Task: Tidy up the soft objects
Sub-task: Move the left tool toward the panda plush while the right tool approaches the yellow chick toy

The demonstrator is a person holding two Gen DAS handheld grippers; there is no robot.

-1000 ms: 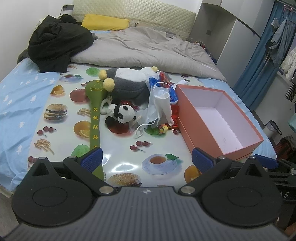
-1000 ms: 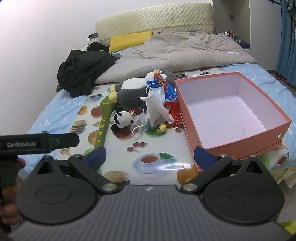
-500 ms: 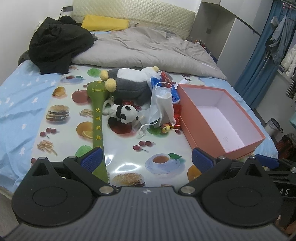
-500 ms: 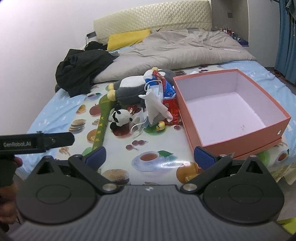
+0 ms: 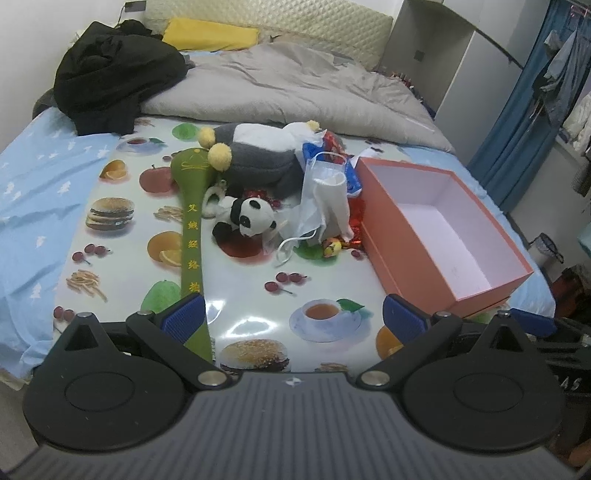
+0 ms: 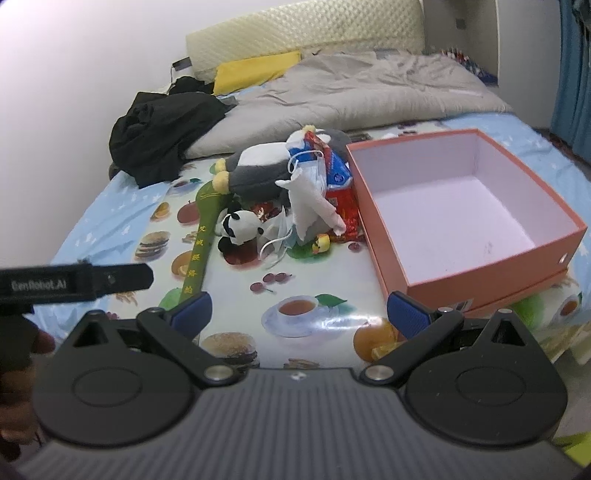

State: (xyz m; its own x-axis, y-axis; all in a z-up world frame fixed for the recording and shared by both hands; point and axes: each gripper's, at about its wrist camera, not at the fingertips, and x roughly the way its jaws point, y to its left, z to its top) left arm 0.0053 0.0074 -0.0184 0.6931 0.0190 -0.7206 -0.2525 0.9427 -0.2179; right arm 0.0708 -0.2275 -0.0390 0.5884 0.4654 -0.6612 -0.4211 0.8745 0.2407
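Note:
A pile of soft things lies mid-bed on a food-print mat [image 5: 147, 229]: a grey and white plush penguin [image 5: 258, 158] [image 6: 258, 170], a small panda plush [image 5: 251, 219] [image 6: 240, 229], a long green fabric mallet [image 5: 192, 229] [image 6: 203, 236], white face masks [image 5: 325, 199] [image 6: 310, 206] and snack packets [image 6: 340, 173]. An open, empty salmon box [image 5: 402, 251] [image 6: 373, 225] stands right of the pile. My left gripper [image 5: 293, 317] and my right gripper [image 6: 299, 312] are both open and empty, held back near the bed's front edge.
A grey duvet [image 5: 288, 88], a black jacket [image 5: 110, 77] and a yellow pillow [image 5: 210, 35] lie at the head of the bed. Blue curtains [image 5: 517, 122] hang at right. The left gripper's body [image 6: 74, 282] shows at the right view's left edge.
Both grippers have drawn back slightly from the bed; the pile and the box look a little farther away. Nothing on the bed has moved.

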